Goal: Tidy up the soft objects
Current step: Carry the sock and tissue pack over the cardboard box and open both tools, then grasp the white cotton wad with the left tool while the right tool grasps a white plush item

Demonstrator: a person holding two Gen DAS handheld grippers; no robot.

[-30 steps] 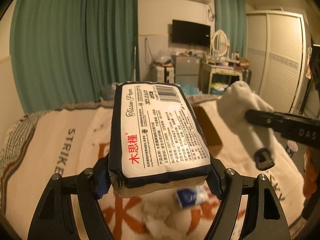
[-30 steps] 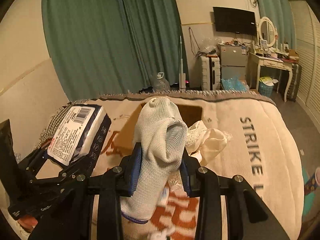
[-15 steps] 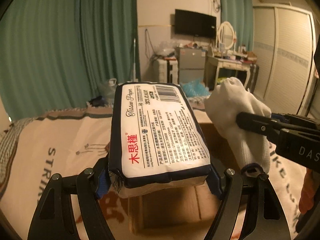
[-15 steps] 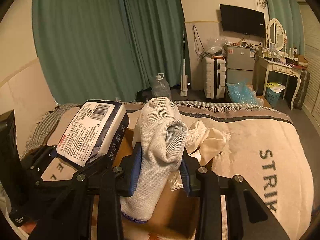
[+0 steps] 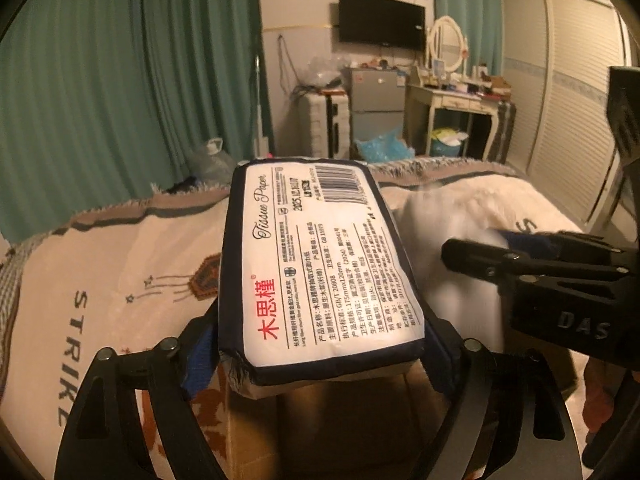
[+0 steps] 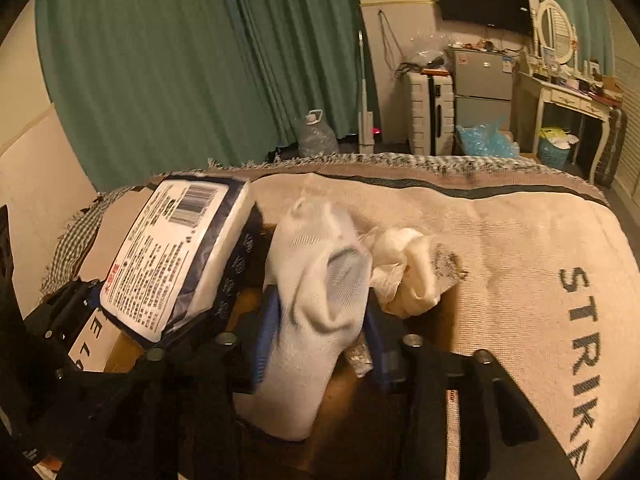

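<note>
Over the cardboard box [image 5: 344, 420], left gripper [image 5: 320, 344] clamps tissue pack [image 5: 320, 256]; right gripper [image 6: 320, 344], just beside, grips white sock [image 6: 316, 288].

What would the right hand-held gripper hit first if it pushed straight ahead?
Probably the crumpled cream cloth just beyond the white sock it grips, over the cardboard box; depth is unclear.

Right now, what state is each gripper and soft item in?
Left gripper: shut on the tissue pack.
Navy-and-white plastic tissue pack: sealed, held above the brown cardboard box.
Right gripper: shut on the sock.
White knit sock: clamped, hanging.
Cream crumpled cloth: lying loose.
</note>
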